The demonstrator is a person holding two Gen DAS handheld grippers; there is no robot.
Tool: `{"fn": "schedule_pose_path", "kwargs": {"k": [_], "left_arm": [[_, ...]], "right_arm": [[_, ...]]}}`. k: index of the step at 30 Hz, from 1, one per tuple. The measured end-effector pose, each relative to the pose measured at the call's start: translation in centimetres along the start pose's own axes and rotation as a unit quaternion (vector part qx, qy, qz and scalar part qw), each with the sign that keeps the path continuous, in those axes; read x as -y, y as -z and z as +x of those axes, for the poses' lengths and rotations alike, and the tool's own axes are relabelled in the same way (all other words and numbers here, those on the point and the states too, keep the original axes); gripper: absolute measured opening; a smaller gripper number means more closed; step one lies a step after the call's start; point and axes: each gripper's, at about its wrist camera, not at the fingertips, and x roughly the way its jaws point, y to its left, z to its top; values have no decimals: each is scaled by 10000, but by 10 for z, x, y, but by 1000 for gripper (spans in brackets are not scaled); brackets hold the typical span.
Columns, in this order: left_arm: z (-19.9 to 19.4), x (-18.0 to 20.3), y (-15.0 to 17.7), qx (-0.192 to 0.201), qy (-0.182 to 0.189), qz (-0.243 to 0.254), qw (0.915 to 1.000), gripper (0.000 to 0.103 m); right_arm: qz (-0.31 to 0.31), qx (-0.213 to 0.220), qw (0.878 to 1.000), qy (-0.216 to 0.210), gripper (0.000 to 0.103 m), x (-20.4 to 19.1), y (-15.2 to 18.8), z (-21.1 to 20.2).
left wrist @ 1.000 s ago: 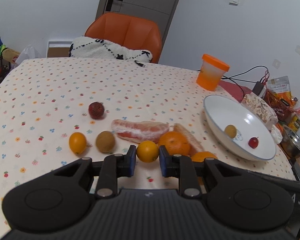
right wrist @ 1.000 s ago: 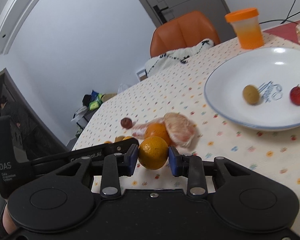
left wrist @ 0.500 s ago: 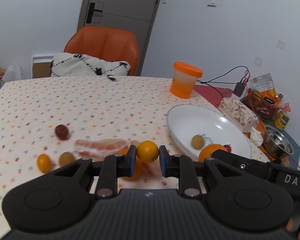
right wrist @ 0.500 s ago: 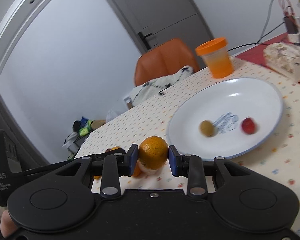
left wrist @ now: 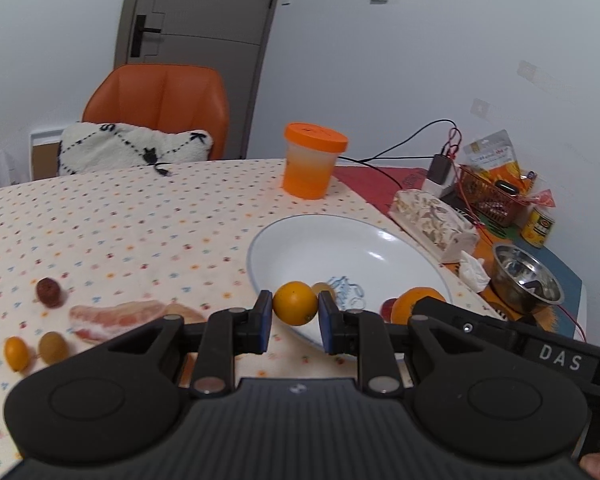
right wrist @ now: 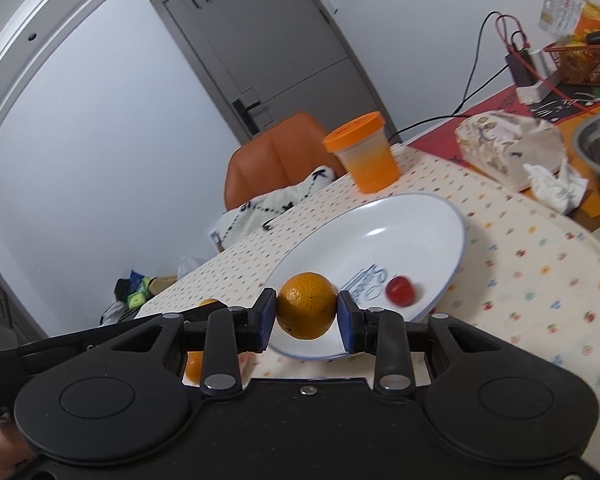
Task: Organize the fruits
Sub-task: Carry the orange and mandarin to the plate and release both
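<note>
Far left on tabletop [left wrist: 140, 216]: small orange fruit [left wrist: 17, 354], brown round fruit [left wrist: 53, 347], dark red fruit [left wrist: 49, 292], peeled pomelo segment [left wrist: 120, 318], all apart from white plate [left wrist: 300, 240]. Left hand-held gripper [left wrist: 295, 318] clamped on small smooth orange [left wrist: 295, 303], held at near rim of plate. On plate: brownish fruit [left wrist: 324, 289] just behind that orange, red fruit [right wrist: 400, 290] beside blue print. Right hand-held gripper [right wrist: 307, 317] clamped on pitted mandarin [right wrist: 307, 305], held above near-left part of plate; same mandarin visible in left view, right of left hand-held gripper. Behind plate: orange-lidded cup [left wrist: 313, 166]. Far right: tissue pack [left wrist: 434, 220], steel bowl [left wrist: 526, 278], red basket [left wrist: 490, 196].
</note>
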Motion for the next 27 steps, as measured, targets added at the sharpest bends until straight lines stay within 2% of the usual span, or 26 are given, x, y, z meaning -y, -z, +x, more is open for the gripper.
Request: {"fn": "schedule_pose_path", "kwargs": {"k": [9, 22, 27], "left_arm": [[20, 14, -2, -104, 130, 97, 9998, 23], [47, 21, 0, -374, 242, 46, 9990, 23], [45, 20, 0, -354, 154, 61, 9992, 27]], "right_arm": [[74, 35, 9997, 227, 31, 19, -3, 6], [-21, 41, 9997, 231, 35, 21, 0, 11], [-27, 73, 9997, 240, 35, 19, -1, 8]]}}
